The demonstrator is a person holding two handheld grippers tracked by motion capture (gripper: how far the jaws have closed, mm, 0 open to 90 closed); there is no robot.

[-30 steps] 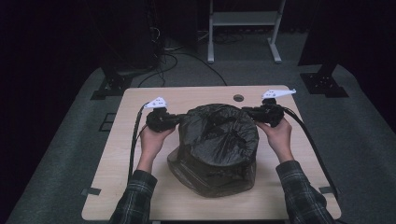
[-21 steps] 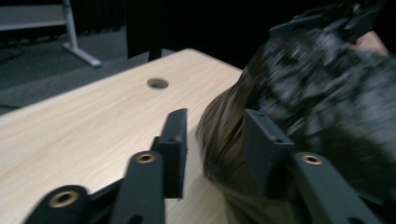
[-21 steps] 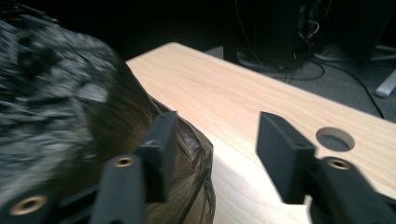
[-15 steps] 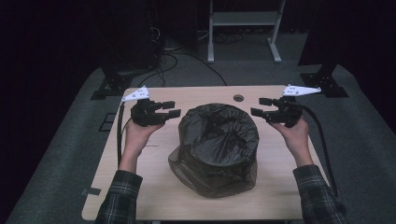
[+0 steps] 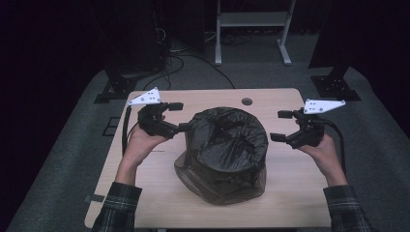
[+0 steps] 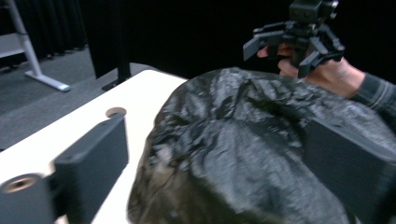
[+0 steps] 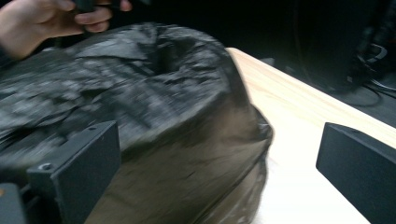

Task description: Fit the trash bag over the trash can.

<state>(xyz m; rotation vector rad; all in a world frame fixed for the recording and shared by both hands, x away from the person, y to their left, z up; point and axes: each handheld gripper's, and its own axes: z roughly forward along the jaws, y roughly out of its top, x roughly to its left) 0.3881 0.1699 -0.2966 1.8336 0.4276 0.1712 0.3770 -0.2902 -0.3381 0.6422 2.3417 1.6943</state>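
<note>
Both hand-held grippers have let go of the black bag (image 5: 223, 153) and drawn apart: left hand-held gripper (image 5: 178, 117) and right hand-held gripper (image 5: 281, 125), jaws just opening, released. Bag sits mid-bench (image 5: 290, 193), nearer the front edge.

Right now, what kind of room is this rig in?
Probably a lab or recording studio, not a home. A bare pale wooden table with a cable hole stands on grey carpet, black curtains hang behind, and loose black cables run past a white metal stand.
</note>
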